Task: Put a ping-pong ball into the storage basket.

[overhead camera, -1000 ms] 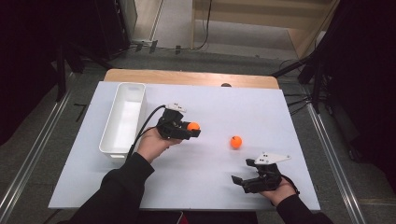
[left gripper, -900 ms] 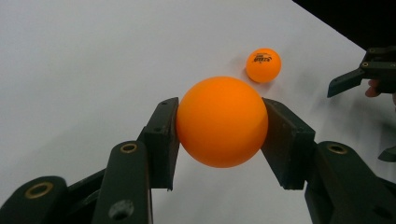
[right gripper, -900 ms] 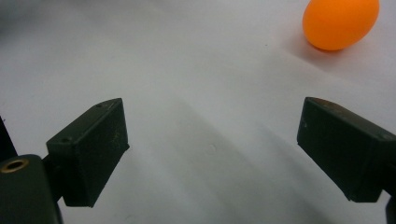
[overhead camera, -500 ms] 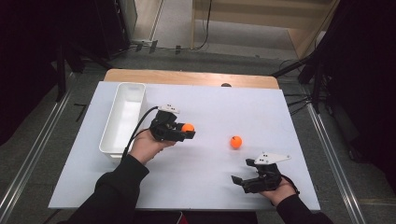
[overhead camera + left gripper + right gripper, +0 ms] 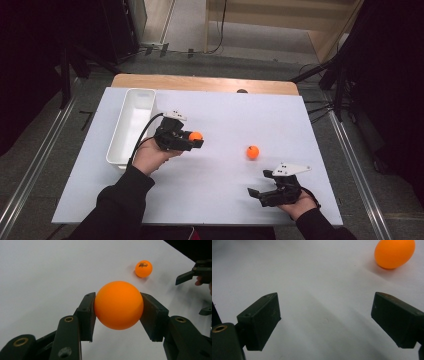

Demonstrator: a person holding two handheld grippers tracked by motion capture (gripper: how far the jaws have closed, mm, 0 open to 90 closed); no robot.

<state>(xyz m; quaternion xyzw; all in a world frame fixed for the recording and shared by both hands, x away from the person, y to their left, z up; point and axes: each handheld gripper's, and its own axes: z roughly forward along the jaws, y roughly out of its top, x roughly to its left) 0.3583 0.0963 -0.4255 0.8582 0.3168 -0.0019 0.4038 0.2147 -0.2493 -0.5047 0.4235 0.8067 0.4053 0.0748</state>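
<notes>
Nearest, at the table's front edge on the right: right gripper, black, two-jawed, grey three-cornered plate on top, held in a hand with a dark sleeve. Jaws wide apart, nothing between them, bare white tabletop below. Further in, ahead of that gripper and well apart from it: loose orange ping-pong ball with dark printed lettering, resting on the white surface; seen again at upper right of the right gripper view and beyond the held ball in the left gripper view. Left of centre: left gripper, black, cable trailing back over the forearm, clamped on a plain orange ping-pong ball; both pads pressed against its sides, ball lifted clear of the tabletop. Just beyond and left of that hand: long white rectangular plastic tray, lying lengthwise along the table's left side. Farthest: strip of light wooden tabletop along the back edge.
</notes>
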